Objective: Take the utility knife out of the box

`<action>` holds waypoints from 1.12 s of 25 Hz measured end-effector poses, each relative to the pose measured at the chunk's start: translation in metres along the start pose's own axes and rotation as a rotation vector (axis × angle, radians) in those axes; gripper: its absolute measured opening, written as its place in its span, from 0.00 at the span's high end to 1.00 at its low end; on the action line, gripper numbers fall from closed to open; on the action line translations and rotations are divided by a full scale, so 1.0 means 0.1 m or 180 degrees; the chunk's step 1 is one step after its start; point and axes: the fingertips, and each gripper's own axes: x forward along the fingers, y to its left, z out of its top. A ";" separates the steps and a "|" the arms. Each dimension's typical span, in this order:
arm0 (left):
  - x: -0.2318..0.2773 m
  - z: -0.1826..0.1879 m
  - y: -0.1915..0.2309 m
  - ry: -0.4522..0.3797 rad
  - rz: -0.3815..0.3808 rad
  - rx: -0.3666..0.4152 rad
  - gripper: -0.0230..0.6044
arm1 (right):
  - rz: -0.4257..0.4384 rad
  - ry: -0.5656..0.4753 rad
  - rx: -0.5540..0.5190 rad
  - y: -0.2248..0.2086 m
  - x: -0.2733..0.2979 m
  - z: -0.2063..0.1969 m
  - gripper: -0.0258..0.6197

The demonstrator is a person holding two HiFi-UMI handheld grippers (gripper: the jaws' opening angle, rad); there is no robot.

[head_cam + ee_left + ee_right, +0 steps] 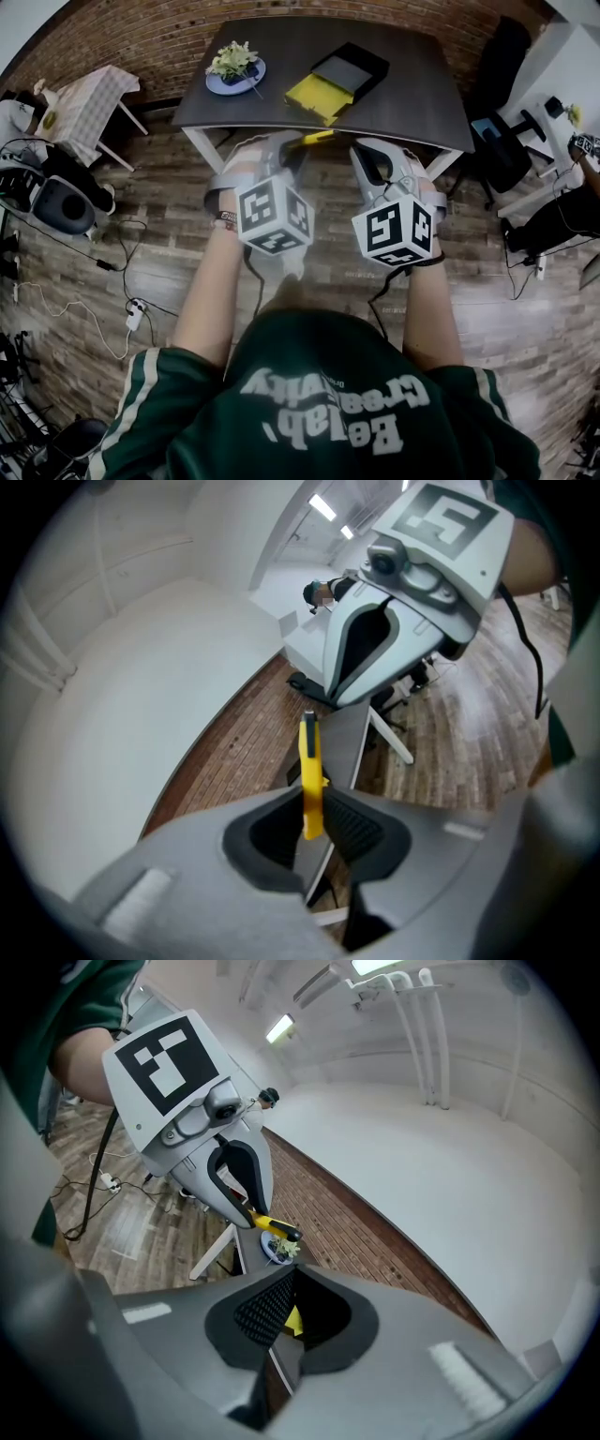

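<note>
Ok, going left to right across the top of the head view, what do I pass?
Small cloth-covered table → blue plate of flowers → open black and yellow box → black office chair.

Yellow utility knife [310, 771] is sitting clamped in the left hand-held gripper [314, 810], off the table [412, 105]. Black box [349, 73] is lying open there, yellow part alongside.

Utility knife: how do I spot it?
Find the dark table by the brick wall. Just before its near edge, the left gripper pinches the utility knife. It is a thin yellow stick with a dark tip, far slimmer than the yellow tray by the black box.
</note>
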 end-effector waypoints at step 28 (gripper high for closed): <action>1.78 -0.57 0.98 -0.0073 -0.0178 0.0008 0.86 | 0.0107 0.0177 0.0069 -0.68 1.90 -0.47 0.95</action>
